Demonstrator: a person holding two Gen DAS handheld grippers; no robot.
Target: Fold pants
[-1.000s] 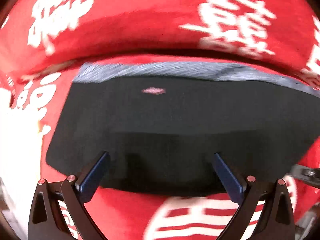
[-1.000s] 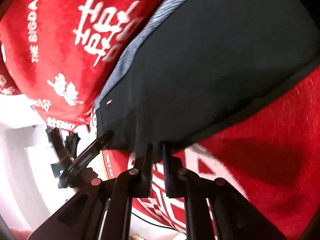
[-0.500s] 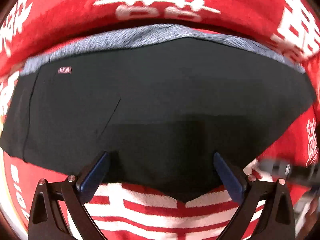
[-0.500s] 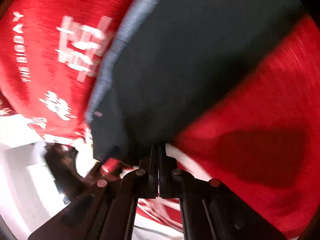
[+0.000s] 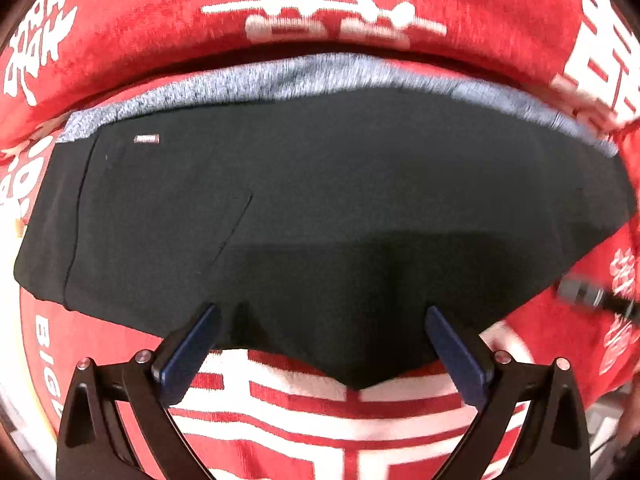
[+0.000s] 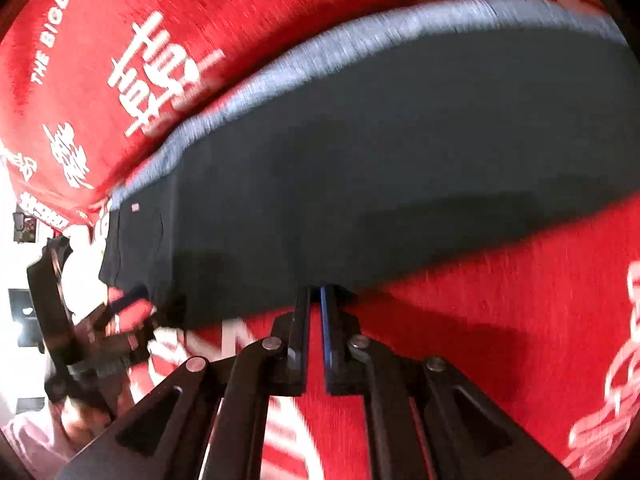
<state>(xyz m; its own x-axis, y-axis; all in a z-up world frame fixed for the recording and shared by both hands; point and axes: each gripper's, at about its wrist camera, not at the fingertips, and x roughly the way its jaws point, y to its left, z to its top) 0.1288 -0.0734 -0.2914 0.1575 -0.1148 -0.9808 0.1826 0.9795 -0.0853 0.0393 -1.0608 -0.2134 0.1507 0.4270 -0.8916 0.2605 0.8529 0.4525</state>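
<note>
Left wrist view: the left tongs [image 5: 320,340] are standing wide, holding nothing, over the near edge of the black pants [image 5: 340,208]. The pants are lying folded flat, grey waistband [image 5: 304,76] at the far edge, on a red blanket [image 5: 140,20] carrying white characters.

Right wrist view: the right tongs [image 6: 317,300] are standing narrow at the pants' [image 6: 380,152] near hem; grip unclear. "THE BIGDA" is showing on the blanket [image 6: 240,8].

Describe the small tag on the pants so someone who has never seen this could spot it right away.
Start at the red blanket with big white characters, then find the black pants lying flat on it, edged along the top by a gray waistband. Just below the left end of that band sits the small tag, a pale pinkish rectangle and the only light mark on the black cloth.
</note>
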